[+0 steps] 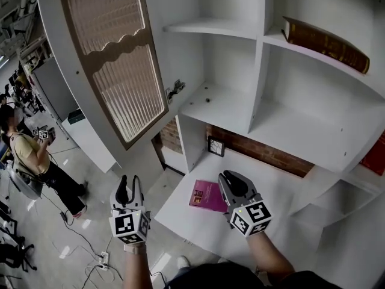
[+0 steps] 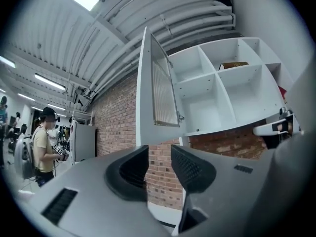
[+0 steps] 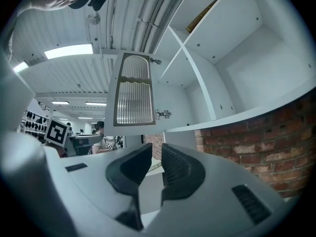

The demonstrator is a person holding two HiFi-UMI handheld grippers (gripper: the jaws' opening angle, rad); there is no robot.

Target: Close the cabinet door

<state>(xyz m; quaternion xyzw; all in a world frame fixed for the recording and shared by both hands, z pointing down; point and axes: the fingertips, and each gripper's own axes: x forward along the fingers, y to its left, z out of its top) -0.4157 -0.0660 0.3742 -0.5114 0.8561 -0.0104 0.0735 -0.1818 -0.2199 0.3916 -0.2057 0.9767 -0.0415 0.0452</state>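
Left claw [image 1: 129,182] is spread wide with nothing in it, and I only see brick wall [image 2: 159,181] through the gap. Right claw [image 1: 230,179] is just cracked open a little, also empty. It hangs over the white surface [image 1: 180,215], with a pink book [image 1: 207,196] at roughly its 8 o'clock. Neither claw touches anything. The cabinet door [image 1: 114,71], the one with the ribbed pane, is swung wide open. It's at about 12 o'clock from my left claw and 10 to 11 o'clock from the right, well apart from both.
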